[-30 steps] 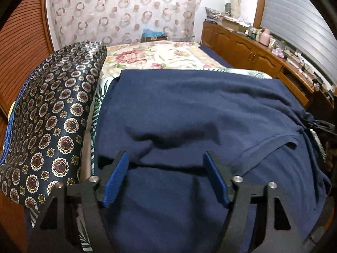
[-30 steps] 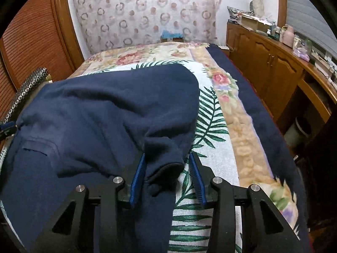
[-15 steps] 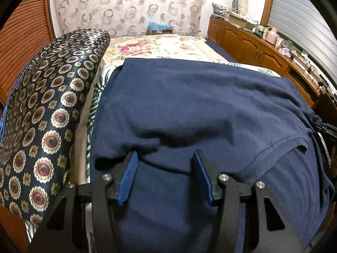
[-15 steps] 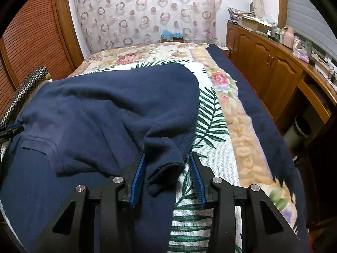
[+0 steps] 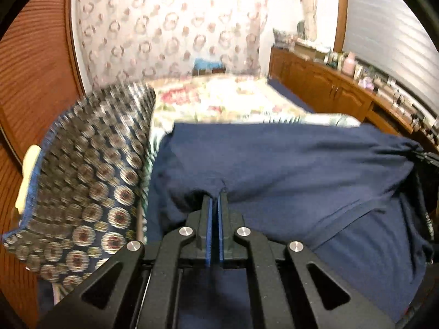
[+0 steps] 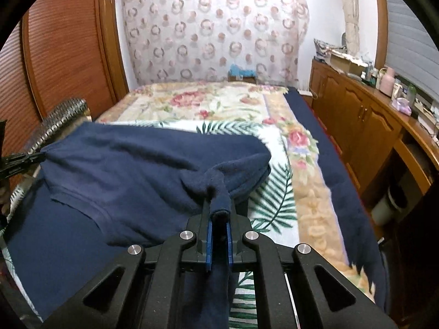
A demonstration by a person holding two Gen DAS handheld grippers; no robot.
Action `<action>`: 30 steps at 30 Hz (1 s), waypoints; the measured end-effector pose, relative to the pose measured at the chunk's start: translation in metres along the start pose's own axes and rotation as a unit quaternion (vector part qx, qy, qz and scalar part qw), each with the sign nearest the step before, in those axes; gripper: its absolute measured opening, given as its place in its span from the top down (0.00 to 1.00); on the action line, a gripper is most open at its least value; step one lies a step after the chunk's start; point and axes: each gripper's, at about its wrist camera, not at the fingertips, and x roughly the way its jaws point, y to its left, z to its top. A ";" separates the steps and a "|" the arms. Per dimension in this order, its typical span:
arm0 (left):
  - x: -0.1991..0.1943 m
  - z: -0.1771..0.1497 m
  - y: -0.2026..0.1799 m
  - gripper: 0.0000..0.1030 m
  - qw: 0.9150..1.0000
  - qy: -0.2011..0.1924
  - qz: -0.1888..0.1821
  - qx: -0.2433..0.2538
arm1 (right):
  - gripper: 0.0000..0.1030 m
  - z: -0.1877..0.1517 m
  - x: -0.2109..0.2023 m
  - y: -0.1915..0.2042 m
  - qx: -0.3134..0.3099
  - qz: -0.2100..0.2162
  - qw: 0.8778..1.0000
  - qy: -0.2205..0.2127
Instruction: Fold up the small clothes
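1. My left tongs point(image 5: 215, 200) are clamped on the folded edge of the navy garment point(image 5: 288, 164), the blue pads pressed nearly together with cloth bunched at their tips.
2. My right tongs point(image 6: 218, 213) are clamped on a thick roll of the same garment point(image 6: 131, 172), which sticks up between the pads and hangs down below them.
3. The garment lies spread over the bed point(image 6: 277, 219), with an upper layer doubled over a lower one; in the left view a seam line runs across toward 4 o'clock.
4. In the right view, the garment's right edge ends at about 2 o'clock of my tongs; beyond it the leaf-print cover is bare out to the bed's navy border.
5. At 12 o'clock in both views, past the garment's far edge, the flowered cover runs bare to the curtain point(image 6: 214, 33).
6. In the left view, a patterned cushion point(image 5: 87, 181) stands just beside the garment's left edge, from 9 to 11 o'clock.
7. Wooden cabinets point(image 6: 365, 126) line the right side, apart from the bed.
8. The left view is blurred, so the cushion pattern and cabinet-top items are hard to make out.
9. The garment's near edge is cut off behind my tongs in both views, and a dark object at the left view's right rim at 3 o'clock is too cropped to identify.
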 end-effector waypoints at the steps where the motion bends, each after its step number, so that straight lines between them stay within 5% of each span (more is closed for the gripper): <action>1: -0.009 0.003 0.001 0.96 1.000 -0.011 0.000 0.000 | 0.93 -0.002 -0.003 0.000 0.001 0.003 1.000 -0.007; 7: -0.043 0.009 0.004 0.96 0.999 -0.049 -0.005 0.000 | 0.93 -0.012 -0.018 -0.001 -0.011 0.003 1.000 -0.026; 20: -0.047 0.003 -0.007 0.96 0.998 -0.053 -0.016 0.010 | 0.93 0.000 0.010 -0.004 0.013 -0.003 0.999 -0.037; 30: -0.108 -0.012 0.003 0.96 0.995 -0.092 -0.030 0.003 | 0.93 -0.022 -0.047 0.005 -0.015 0.045 0.996 -0.079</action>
